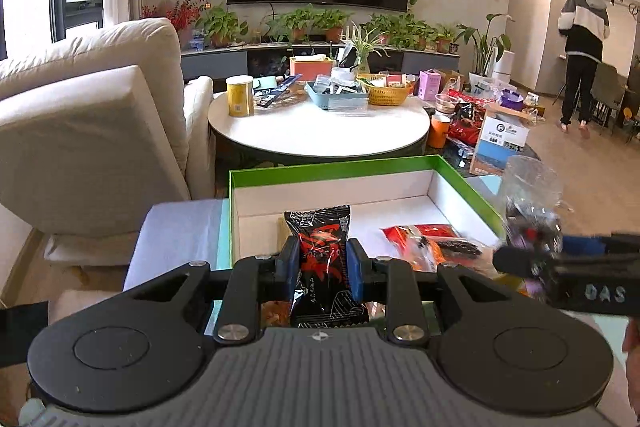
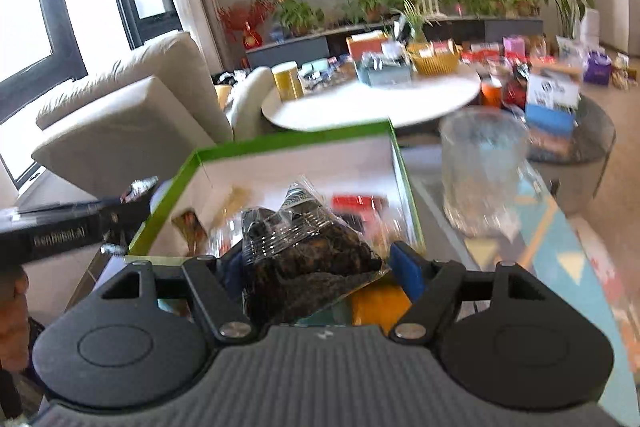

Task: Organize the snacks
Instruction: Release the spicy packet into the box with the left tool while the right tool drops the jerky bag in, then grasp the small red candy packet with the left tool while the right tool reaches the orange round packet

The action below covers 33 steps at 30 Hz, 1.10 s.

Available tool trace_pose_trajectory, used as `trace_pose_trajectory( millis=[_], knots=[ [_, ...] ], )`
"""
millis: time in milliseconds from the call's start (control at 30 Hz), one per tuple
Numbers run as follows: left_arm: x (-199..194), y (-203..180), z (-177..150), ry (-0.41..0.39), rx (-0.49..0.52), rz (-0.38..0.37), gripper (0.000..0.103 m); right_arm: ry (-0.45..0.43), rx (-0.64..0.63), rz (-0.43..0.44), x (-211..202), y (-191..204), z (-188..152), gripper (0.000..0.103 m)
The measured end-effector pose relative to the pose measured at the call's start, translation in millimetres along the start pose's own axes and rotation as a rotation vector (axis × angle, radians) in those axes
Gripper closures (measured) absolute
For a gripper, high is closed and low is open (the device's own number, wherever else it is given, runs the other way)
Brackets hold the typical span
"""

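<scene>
Left hand-held gripper [image 1: 323, 265] has its blue pads pinched narrowly on the middle of a slim black foil snack packet with red lettering [image 1: 320, 259], which stands upright between them, crimped top edge up, above the near edge of the open green-rimmed cardboard box with a white inside [image 1: 332, 169]. A grip at the waist keeps the packet from flopping, probably so it can be laid flat in the box.

Right hand-held gripper [image 2: 318, 269] stands much wider, its jaws closed against a bulky clear plastic bag of dark dried snacks [image 2: 304, 259]. The bag's width sets that spread, and its crinkled top leans toward the box interior. Blur softens this view, so how firmly the left pad bears on the bag is hard to tell.

Both packets hang over the box's near side. Inside lie red and orange wrapped snacks [image 1: 424, 237] toward the near right corner. Beside the box's right wall a clear plastic jar [image 2: 482, 167] stands on the counter with a teal patterned cloth [image 2: 560, 227]. The far half of the box floor is bare, likely where these go next.
</scene>
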<state>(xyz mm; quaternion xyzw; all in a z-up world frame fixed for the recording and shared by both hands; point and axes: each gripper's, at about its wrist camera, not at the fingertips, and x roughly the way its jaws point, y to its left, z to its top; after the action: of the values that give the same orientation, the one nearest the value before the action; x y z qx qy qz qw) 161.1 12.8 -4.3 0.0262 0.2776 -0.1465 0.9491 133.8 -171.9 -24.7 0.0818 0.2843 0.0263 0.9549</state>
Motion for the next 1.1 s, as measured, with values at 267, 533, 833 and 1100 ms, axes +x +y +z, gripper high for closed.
trace_pose_trajectory(
  millis=[267, 533, 833, 1100],
  knots=[
    [30, 8, 2, 0.040, 0.012, 0.022, 0.080, -0.018, -0.022, -0.014, 37, 5, 17, 0.030],
    [55, 9, 0, 0.111, -0.011, 0.019, 0.078, -0.047, -0.014, -0.064, 59, 2, 19, 0.029],
    [32, 18, -30, 0.129, -0.011, 0.054, 0.065, -0.063, -0.058, -0.071, 43, 3, -14, 0.029],
    [-10, 32, -53, 0.109, -0.056, 0.052, 0.052, -0.076, -0.120, -0.040, 1, 9, -42, 0.029]
  ],
)
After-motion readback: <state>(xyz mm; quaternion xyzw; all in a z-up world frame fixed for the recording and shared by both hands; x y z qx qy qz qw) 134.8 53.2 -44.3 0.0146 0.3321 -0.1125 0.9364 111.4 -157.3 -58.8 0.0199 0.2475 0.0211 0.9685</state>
